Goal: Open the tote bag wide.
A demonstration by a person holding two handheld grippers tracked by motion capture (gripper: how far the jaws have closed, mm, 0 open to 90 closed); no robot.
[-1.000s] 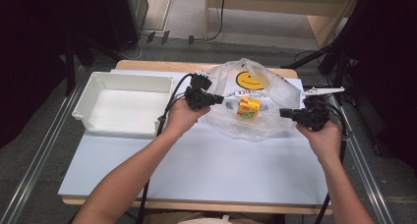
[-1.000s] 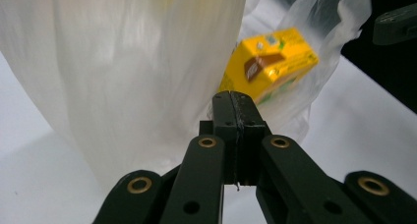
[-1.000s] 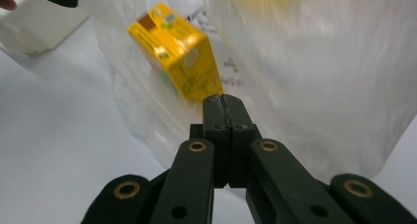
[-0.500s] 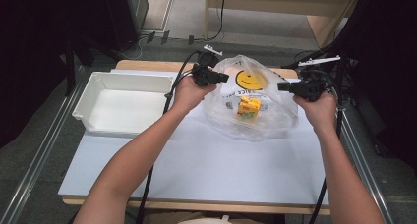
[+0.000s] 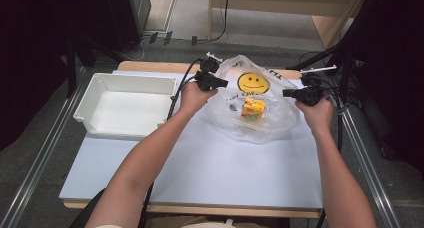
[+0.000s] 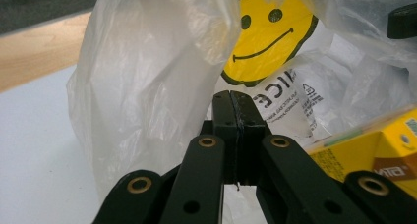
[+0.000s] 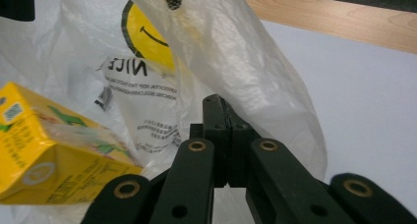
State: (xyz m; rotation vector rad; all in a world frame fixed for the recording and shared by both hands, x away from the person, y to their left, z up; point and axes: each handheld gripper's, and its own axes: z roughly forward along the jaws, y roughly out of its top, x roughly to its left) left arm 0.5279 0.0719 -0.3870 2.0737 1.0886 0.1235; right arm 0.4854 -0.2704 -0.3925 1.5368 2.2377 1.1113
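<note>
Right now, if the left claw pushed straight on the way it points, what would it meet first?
The left claw is shut and would most likely meet the clear plastic bag near its smiley print, though depth is unclear.

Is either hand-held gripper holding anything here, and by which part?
Both jaws are shut at the plastic bag, left hand-held gripper and right hand-held gripper on opposite sides; whether they pinch the film cannot be told.

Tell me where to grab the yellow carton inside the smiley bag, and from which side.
Judging by its pose, take the yellow carton across its flat sides, coming from the near side through the plastic bag, whose mouth seems to lie there; the film covers it elsewhere.
</note>
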